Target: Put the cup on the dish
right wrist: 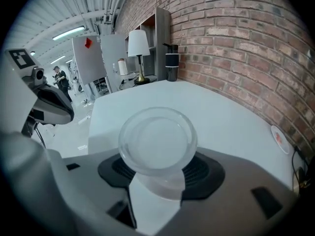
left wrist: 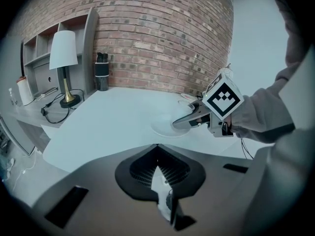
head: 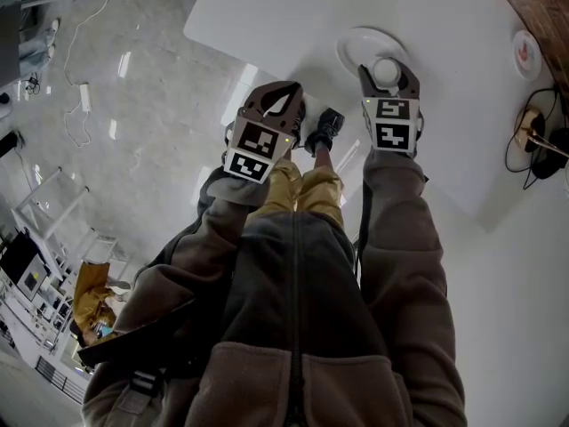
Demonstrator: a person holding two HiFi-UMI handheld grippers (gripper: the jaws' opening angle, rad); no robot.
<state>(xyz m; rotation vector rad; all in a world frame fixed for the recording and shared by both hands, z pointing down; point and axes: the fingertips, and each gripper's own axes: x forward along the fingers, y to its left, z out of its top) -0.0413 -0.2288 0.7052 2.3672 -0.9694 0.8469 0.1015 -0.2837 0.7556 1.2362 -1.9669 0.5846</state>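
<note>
A clear plastic cup (head: pixel 387 71) sits between the jaws of my right gripper (head: pixel 388 76), which is shut on it. In the right gripper view the cup (right wrist: pixel 157 141) stands mouth up and fills the gap between the jaws. It hangs over the near right rim of a round white dish (head: pixel 364 44) on the white table. The left gripper view shows the dish (left wrist: pixel 165 128) under the right gripper (left wrist: pixel 189 121). My left gripper (head: pixel 289 92) hangs off the table's near edge, shut with nothing in it; its tips (left wrist: pixel 157 146) meet.
At the table's far end stand a white lamp (left wrist: pixel 63 58) and a black bottle (left wrist: pixel 102 72) against a brick wall. A small round white disc (head: pixel 526 53) lies near the right edge, with cables (head: pixel 538 136) beside it. The person's shoe (head: pixel 324 130) is below the table edge.
</note>
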